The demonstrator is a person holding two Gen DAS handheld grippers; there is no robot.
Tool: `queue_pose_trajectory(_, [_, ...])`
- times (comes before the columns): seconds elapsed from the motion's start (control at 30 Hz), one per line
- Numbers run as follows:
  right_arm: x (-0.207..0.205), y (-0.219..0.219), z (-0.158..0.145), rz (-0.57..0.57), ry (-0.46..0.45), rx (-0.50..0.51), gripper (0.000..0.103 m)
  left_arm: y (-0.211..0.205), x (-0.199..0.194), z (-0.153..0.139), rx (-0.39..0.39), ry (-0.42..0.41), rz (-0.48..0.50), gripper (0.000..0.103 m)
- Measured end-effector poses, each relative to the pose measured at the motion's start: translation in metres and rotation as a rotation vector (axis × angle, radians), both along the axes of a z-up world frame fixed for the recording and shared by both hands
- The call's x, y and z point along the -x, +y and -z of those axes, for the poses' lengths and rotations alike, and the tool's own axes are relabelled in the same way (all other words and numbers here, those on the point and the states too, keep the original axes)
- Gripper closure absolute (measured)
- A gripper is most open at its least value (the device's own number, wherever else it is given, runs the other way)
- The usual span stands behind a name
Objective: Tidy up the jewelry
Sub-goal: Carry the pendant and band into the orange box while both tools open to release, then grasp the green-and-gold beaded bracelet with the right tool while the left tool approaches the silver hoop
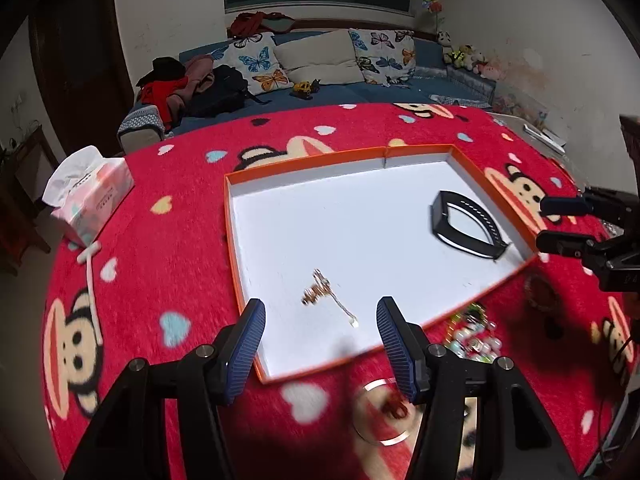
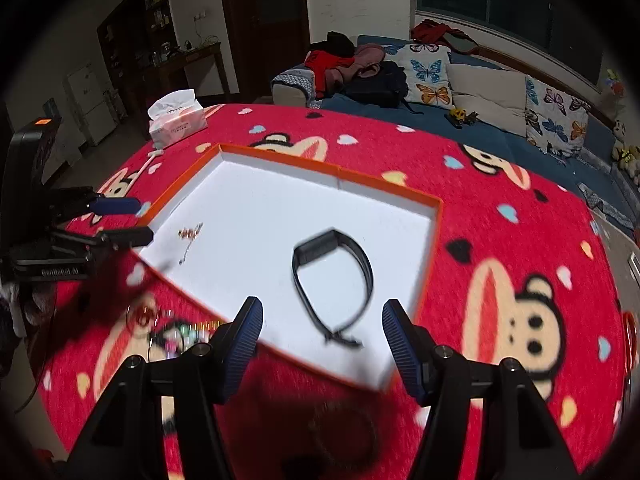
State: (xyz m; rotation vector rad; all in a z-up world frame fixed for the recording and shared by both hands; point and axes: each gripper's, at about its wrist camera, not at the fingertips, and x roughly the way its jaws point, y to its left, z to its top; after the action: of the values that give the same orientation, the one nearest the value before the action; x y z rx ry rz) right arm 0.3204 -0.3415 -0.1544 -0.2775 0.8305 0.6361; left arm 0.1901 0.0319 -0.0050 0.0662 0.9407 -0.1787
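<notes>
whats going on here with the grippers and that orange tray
A person is sorting jewelry into an orange-rimmed tray on a red cartoon blanket. A black wristband and a small gold chain already lie inside it. Both the left gripper and right gripper are open and empty above the tray's near edge. A beaded bracelet and a clear ring-shaped piece wait on the blanket outside the tray.

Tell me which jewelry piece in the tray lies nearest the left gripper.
The small gold chain, lying just ahead of the left gripper and its open jaws. The black wristband sits toward the orange tray's far right side, close to the right gripper.
</notes>
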Motion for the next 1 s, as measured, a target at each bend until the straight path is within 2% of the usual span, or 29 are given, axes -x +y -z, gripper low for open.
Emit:
queue_pose_trajectory(0.13, [0.015,-0.021,0.009,0.018,0.015,0.010,0.035,-0.010,0.025,-0.008,-0.008,-0.030,0.028,0.041])
queue_pose_trajectory(0.27, [0.027,-0.035,0.023,0.023,0.040,0.031,0.035,-0.020,0.046,-0.013,0.018,-0.041,0.048,0.041])
queue_pose_trajectory(0.53, [0.046,-0.038,0.049,-0.014,0.061,0.084,0.035,-0.037,0.073,-0.004,0.019,-0.024,0.081,0.041])
queue_pose_trajectory(1.0, [0.050,-0.016,0.051,-0.084,0.064,-0.004,0.038,-0.023,0.076,0.012,0.031,0.009,0.056,0.041])
